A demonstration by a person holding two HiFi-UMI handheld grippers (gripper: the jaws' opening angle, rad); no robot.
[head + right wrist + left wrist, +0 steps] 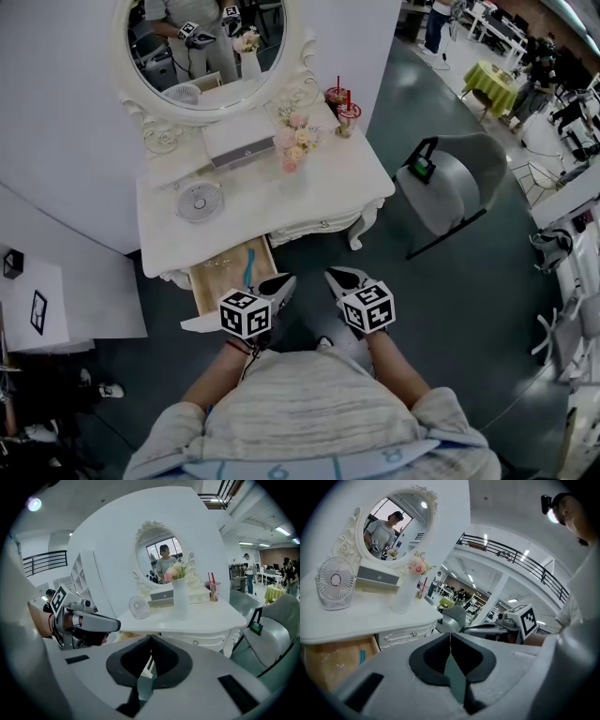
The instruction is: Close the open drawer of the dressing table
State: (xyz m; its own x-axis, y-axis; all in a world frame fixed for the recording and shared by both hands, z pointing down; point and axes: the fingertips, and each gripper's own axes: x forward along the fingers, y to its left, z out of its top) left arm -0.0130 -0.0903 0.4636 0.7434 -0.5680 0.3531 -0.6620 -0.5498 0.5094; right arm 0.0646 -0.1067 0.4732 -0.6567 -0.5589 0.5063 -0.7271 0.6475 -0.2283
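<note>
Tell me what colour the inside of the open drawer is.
Pale, light-wood tan. The drawer shows best in the head view.

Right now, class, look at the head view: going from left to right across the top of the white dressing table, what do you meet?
Small round white desk fan → white box with a grey front → pink flowers in a pale vase → two drink cups with red straws.

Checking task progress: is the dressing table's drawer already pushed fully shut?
No: the head view shows the drawer pulled out from the dressing table, its wooden inside and a blue item exposed.
</note>
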